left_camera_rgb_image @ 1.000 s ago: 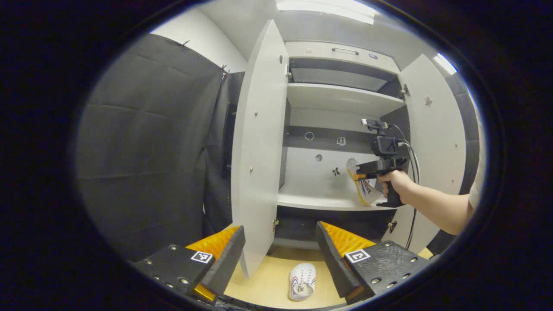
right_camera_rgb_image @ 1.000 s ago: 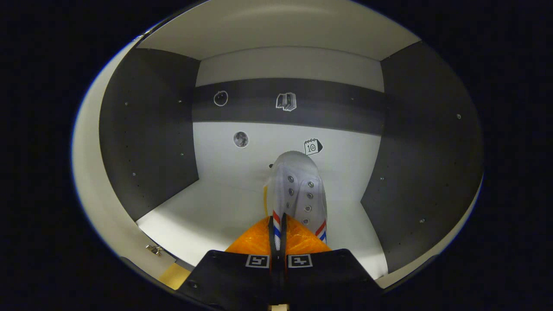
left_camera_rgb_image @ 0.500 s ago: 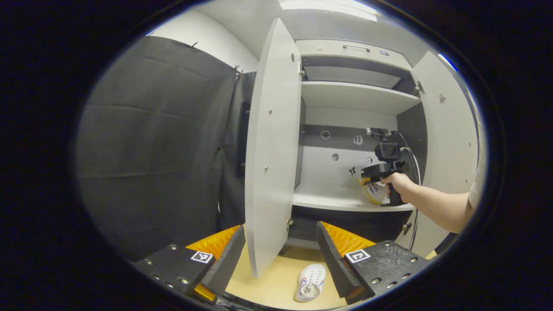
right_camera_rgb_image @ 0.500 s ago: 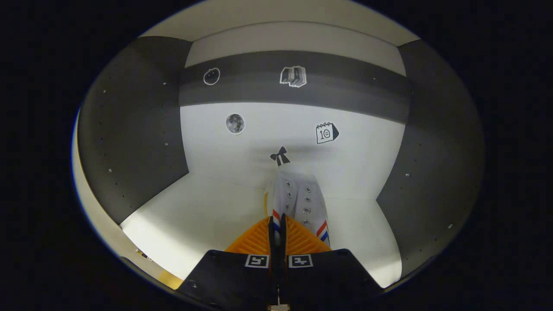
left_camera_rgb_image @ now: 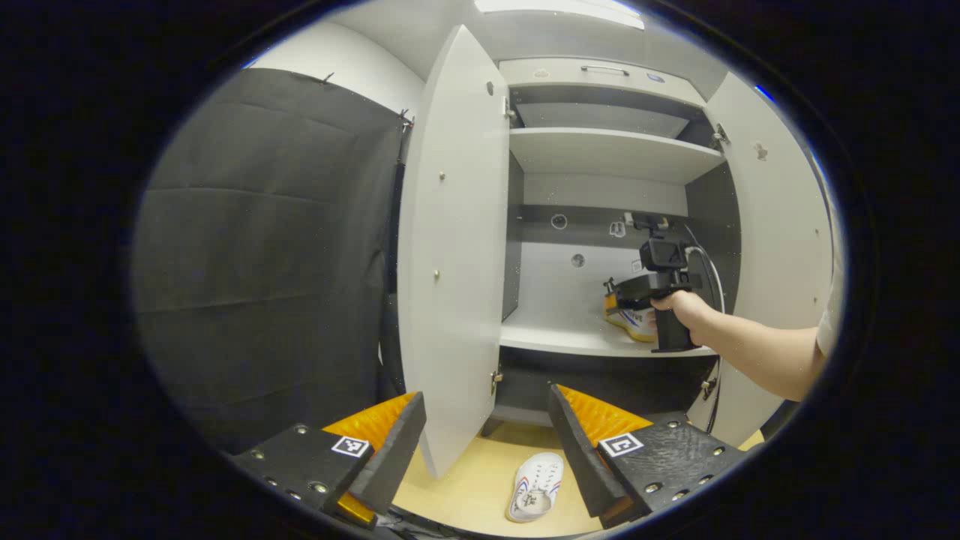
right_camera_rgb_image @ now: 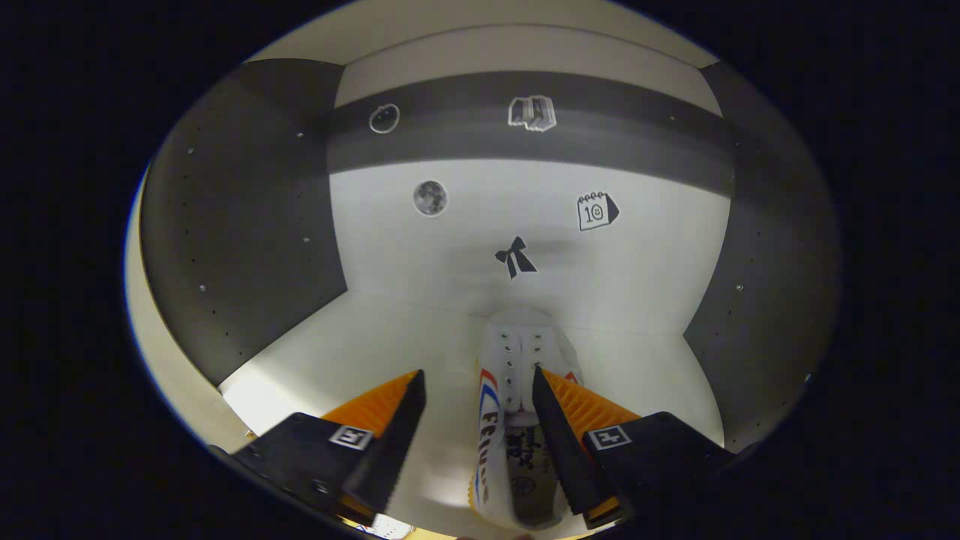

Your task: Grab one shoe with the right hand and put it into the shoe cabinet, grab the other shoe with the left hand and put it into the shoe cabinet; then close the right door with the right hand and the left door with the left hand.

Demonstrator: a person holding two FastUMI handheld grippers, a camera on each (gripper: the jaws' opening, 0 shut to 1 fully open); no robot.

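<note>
And the right gripper (right_camera_rgb_image: 476,390) lets go: its fingers, pinched tight on the shoe (right_camera_rgb_image: 514,420) a second ago, now stand spread, with the shoe between them. That shoe hung tilted with its sole showing; now it sits flat on the cabinet shelf (left_camera_rgb_image: 555,337), toe to the back wall. The left gripper's (left_camera_rgb_image: 486,416) view has swung a little, the floor shoe (left_camera_rgb_image: 534,487) drifting slightly rightward.

Matt white shelf (right_camera_rgb_image: 360,360), cloth shoe (right_camera_rgb_image: 517,360), pale wood floor (left_camera_rgb_image: 480,487)
</note>
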